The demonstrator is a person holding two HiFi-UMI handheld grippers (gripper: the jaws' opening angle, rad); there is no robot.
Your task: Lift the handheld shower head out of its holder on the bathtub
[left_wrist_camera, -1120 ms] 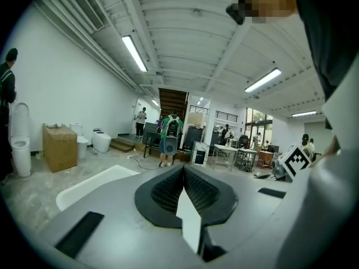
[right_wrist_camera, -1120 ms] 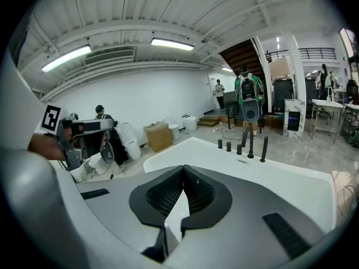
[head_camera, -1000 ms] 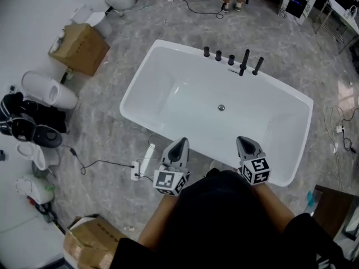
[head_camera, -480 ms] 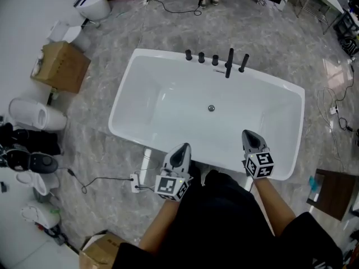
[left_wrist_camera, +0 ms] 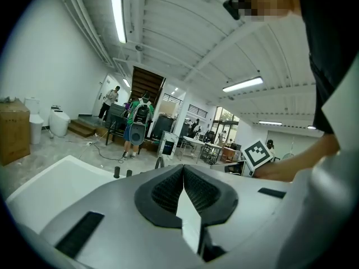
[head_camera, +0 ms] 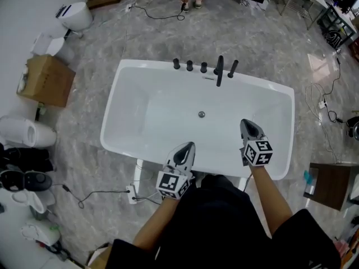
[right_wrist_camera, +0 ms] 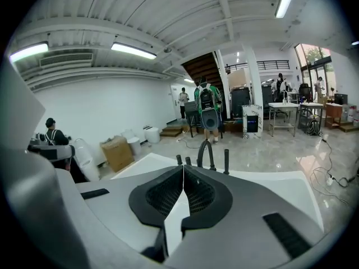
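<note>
**Both tongs shut and empty at the near rim; shower head not yet touched**

- Left of frame, head view: a cardboard box on the floor, well clear of the bathtub. It plays no part.
- Left gripper hovers over the near rim, left of centre. Its own view shows the jaws pressed together with nothing between them. I judge it is only being carried along, as the lift looks like a one-gripper job.
- The fittings stand in a row on the far rim. Left to right they are three knobs, the spout, then the handheld shower head, upright in its holder at the row's right end.
- Right gripper is over the near rim, right of centre. Its jaws are also pressed together and empty. It is well apart from the shower head across the basin, but it sits on that side, so I take it for the reaching tool. It must open before it can pinch.

**View differences**
- The head view gives the whole layout and the drain, but it flattens the spout and the shower head into similar dark sticks.
- The right gripper view separates them, showing an arched spout and a straight rod to its right.
- The left gripper view catches only two knobs and the spout top. The shower head is hidden behind the gripper's own body.
</note>
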